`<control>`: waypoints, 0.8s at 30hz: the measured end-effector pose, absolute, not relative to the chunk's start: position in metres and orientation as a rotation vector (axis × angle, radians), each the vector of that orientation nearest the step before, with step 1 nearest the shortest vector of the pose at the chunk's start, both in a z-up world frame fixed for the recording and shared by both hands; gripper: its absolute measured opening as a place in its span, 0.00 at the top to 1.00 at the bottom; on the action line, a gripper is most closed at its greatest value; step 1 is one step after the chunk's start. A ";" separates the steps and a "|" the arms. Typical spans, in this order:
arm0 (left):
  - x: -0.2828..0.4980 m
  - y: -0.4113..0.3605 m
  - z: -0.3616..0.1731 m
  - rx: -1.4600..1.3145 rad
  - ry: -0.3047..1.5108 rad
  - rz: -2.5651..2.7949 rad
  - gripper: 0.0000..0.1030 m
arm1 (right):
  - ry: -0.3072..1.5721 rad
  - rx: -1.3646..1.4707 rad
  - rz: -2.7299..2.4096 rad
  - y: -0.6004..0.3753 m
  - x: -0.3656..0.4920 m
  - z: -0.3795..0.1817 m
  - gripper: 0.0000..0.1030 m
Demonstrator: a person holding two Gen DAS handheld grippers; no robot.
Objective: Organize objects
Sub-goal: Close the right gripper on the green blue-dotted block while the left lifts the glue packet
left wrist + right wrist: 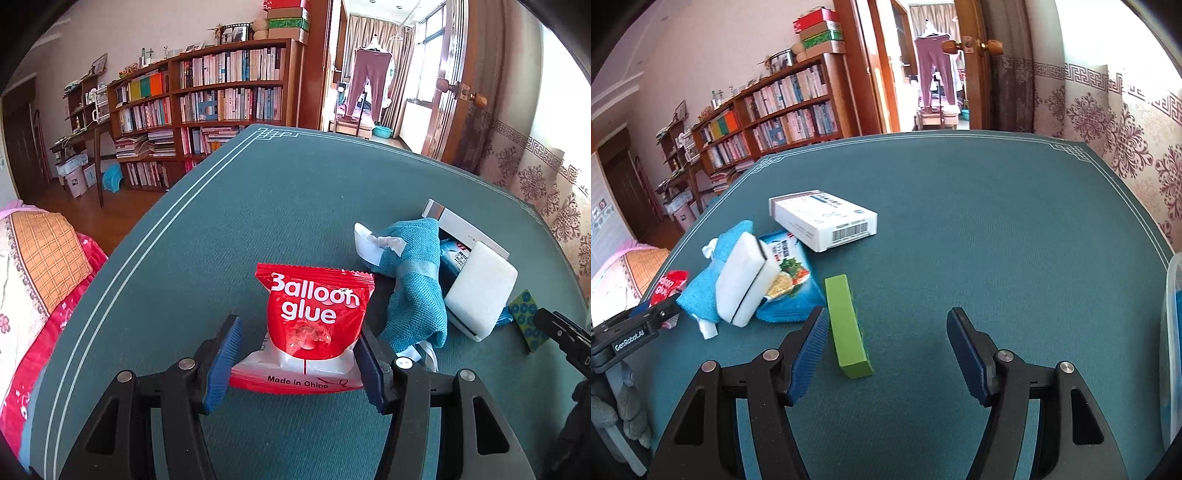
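A red "Balloon glue" packet [314, 314] stands upright between the blue pads of my left gripper [299, 326], which is shut on its lower edges. The same packet [670, 282] peeks out at the far left of the right wrist view. My right gripper [888, 314] hangs open over bare cloth with nothing between its fingers. A green block [846, 325] lies just beside its left finger. A heap holds a blue towel [413, 288], a white sponge [744, 280], a blue food packet [790, 273] and a white barcode box [823, 221].
Everything rests on a table with a teal cloth [997, 221]. A clear plastic container [1172, 332] stands at the table's right edge. A bookshelf, a doorway and patterned curtains lie beyond the table. A bed with a pink cover [37, 277] sits to the left.
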State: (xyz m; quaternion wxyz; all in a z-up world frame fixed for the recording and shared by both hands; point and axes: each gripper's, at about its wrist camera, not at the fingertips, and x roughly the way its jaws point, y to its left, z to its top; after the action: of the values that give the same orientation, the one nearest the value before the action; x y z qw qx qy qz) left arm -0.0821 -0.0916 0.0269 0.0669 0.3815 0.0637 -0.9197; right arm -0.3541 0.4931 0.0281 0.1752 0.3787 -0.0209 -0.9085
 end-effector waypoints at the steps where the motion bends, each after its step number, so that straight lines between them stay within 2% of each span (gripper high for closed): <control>1: -0.082 -0.091 0.027 1.150 0.192 -2.772 0.40 | -0.075 1.084 -2.585 0.497 -0.356 0.027 0.35; 5: -0.082 -0.091 0.027 1.149 0.192 -2.772 0.40 | -0.093 1.062 -2.569 0.499 -0.355 0.030 0.35; 12: -0.081 -0.088 0.028 1.150 0.191 -2.783 0.40 | 0.102 1.038 -2.517 0.472 -0.348 0.029 0.35; 16: -0.080 -0.087 0.029 1.143 0.193 -2.801 0.40 | 0.170 1.089 -2.478 0.465 -0.359 0.022 0.48; 19: -0.078 -0.086 0.029 1.137 0.196 -2.814 0.40 | 0.194 1.089 -2.467 0.465 -0.364 0.021 0.52; 21: -0.078 -0.087 0.029 1.134 0.197 -2.820 0.40 | 0.212 1.087 -2.469 0.464 -0.364 0.021 0.59; 23: -0.077 -0.087 0.029 1.131 0.199 -2.827 0.40 | 0.234 1.083 -2.473 0.462 -0.363 0.020 0.70; 24: -0.077 -0.086 0.029 1.129 0.200 -2.830 0.40 | 0.243 1.081 -2.475 0.462 -0.362 0.021 0.70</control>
State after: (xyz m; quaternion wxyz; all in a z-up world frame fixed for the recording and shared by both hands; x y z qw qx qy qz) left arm -0.0769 -0.0864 0.0294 0.0438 0.3693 0.0653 -0.9260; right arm -0.3617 0.4615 0.0208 0.2134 0.3893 0.0877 -0.8917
